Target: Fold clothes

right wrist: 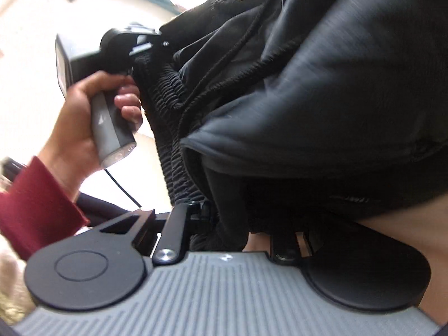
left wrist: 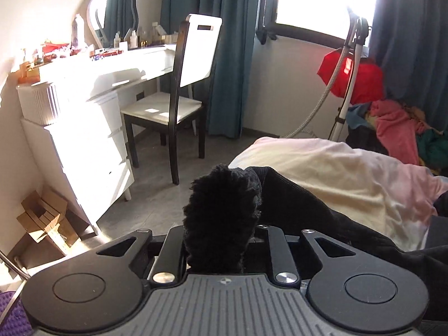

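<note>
Holding a black garment [left wrist: 224, 215] up off the bed [left wrist: 336, 173], both tools are clenched on it: left tool [left wrist: 221, 240] pinches the fleecy lining, right tool [right wrist: 224, 224] grips the waistband around 12 o'clock, probably to stretch it flat for folding.

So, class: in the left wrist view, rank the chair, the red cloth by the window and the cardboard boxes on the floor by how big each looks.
1. chair, largest by far.
2. red cloth and cardboard boxes: they look alike in size, so no ranking; the boxes lie nearer the camera.
</note>
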`<control>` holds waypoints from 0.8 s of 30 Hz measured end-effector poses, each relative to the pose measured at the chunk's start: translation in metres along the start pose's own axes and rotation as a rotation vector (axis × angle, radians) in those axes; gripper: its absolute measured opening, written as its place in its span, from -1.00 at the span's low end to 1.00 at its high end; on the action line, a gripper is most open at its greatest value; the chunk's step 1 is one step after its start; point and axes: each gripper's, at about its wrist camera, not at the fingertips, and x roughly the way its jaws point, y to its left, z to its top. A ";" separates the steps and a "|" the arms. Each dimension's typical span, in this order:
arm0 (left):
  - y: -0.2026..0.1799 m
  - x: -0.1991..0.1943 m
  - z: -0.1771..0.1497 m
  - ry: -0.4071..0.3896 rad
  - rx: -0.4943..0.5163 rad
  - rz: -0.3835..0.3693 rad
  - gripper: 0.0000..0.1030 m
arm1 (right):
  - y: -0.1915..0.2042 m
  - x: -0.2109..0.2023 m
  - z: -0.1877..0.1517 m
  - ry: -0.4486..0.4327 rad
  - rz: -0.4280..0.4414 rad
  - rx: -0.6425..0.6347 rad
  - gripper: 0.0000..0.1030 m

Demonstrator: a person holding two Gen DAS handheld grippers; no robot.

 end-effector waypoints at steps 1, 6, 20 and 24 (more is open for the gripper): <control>0.001 0.003 -0.005 0.001 -0.009 -0.007 -0.58 | 0.000 -0.001 0.001 0.001 0.007 -0.004 -0.48; 0.000 -0.012 -0.016 -0.011 -0.019 -0.009 0.38 | 0.014 -0.009 0.003 0.070 0.002 -0.070 -0.03; -0.056 -0.202 -0.079 -0.217 0.082 -0.073 0.70 | 0.081 -0.193 -0.019 -0.189 -0.178 -0.480 0.69; -0.101 -0.264 -0.116 -0.249 0.109 -0.168 0.70 | 0.087 -0.260 -0.019 -0.347 -0.270 -0.595 0.70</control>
